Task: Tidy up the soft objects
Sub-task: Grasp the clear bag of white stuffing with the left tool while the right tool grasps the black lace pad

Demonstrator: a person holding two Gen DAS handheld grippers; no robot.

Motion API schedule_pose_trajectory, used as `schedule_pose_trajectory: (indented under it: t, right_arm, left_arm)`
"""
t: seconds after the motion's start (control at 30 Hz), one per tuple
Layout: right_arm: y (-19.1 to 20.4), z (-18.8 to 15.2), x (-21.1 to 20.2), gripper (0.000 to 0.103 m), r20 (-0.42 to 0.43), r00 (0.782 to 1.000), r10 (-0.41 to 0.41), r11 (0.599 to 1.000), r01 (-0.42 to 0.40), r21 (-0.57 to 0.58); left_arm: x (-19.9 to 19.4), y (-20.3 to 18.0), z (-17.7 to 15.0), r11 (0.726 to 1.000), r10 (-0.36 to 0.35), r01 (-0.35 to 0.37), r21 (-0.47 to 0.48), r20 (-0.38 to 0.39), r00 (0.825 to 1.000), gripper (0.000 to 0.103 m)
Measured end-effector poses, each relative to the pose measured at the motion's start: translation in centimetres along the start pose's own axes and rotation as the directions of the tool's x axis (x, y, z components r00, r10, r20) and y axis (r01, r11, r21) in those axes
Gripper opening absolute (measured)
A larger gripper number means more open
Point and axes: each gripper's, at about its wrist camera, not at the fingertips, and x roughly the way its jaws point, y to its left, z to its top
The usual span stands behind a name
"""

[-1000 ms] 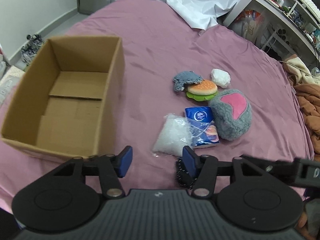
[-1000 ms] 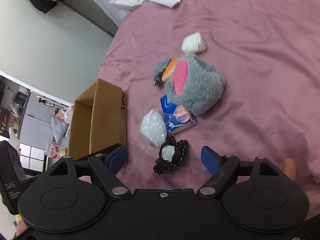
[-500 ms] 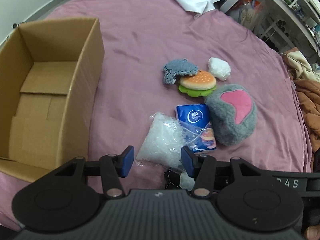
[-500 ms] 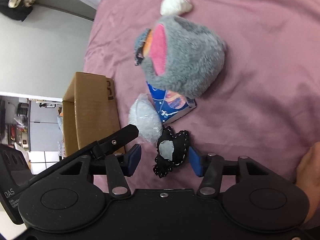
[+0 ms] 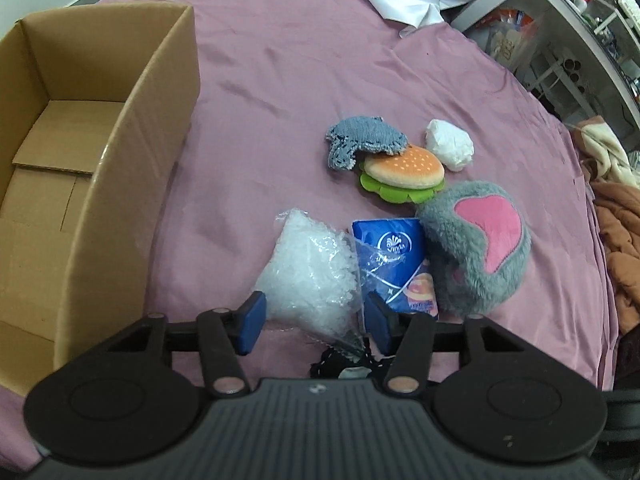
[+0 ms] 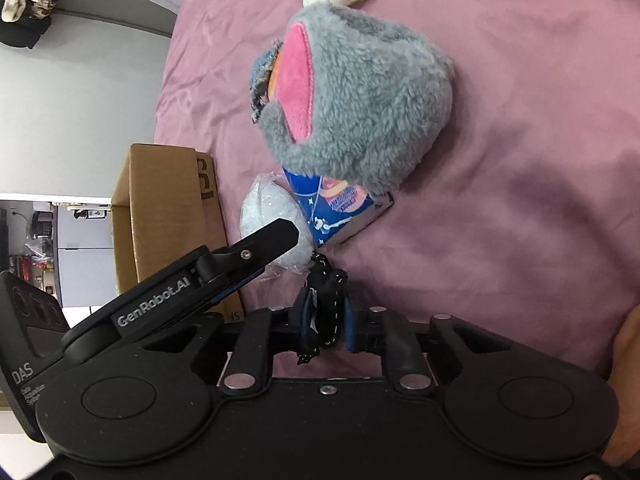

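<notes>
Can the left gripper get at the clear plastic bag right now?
Probably yes. The left gripper is open with the plastic bag lying right between its blue fingers; nothing covers the bag.

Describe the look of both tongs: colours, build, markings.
Both tongs match: matte black plastic bodies with two round discs, silver pivot rivets and blue pads on black linkage fingers. The left tongs show a ribbed grey top. Their side, seen from the right wrist, reads "GenRobot.AI" and "DAS" in white. The right tongs look alike.
</notes>
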Motion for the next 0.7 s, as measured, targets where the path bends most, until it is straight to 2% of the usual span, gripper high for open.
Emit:
schedule_pose_trajectory:
  t: [0.07, 0.13, 0.17, 0.2, 0.4, 0.7]
  right_arm:
    - [0.3, -0.1, -0.3, 0.012, 0.014, 1.000, 0.009, 1.000, -0.009, -0.022]
    - [0.8, 0.1, -0.3, 0.012, 0.026, 1.000, 0.013, 0.999, -0.012, -0.040]
    - [1.0, 0.1, -0.4, 0.011, 0.031, 0.999, 0.018, 0.999, -0.016, -0.050]
    - [1.2, 0.0, -0.5, 0.011, 0.034, 0.999, 0.025, 0.998, -0.023, -0.059]
    - [2.2, 0.0, -1.4, 0.011, 0.082, 0.996, 0.046, 0.994, -0.037, -0.102]
    - [3.6, -0.6, -3.1, 0.011, 0.175, 0.981, 0.080, 0.980, -0.045, -0.193]
  left_arm:
    - [-0.2, 0.2, 0.0, 1.000, 0.001, 0.000, -0.019, 0.010, 1.000, 0.039]
    - [-0.6, 0.3, 0.0, 1.000, 0.004, -0.003, -0.024, 0.019, 1.000, 0.036]
    - [-0.8, 0.3, 0.0, 1.000, 0.006, -0.006, -0.031, 0.025, 1.000, 0.031]
    - [-1.0, 0.4, 0.0, 0.999, -0.002, 0.003, -0.033, 0.030, 1.000, 0.017]
    - [-2.4, 0.9, -0.1, 0.999, 0.013, -0.010, -0.050, 0.051, 0.999, 0.015]
    - [-6.6, -0.3, -0.5, 1.000, 0.017, -0.016, -0.014, 0.142, 0.990, 0.015]
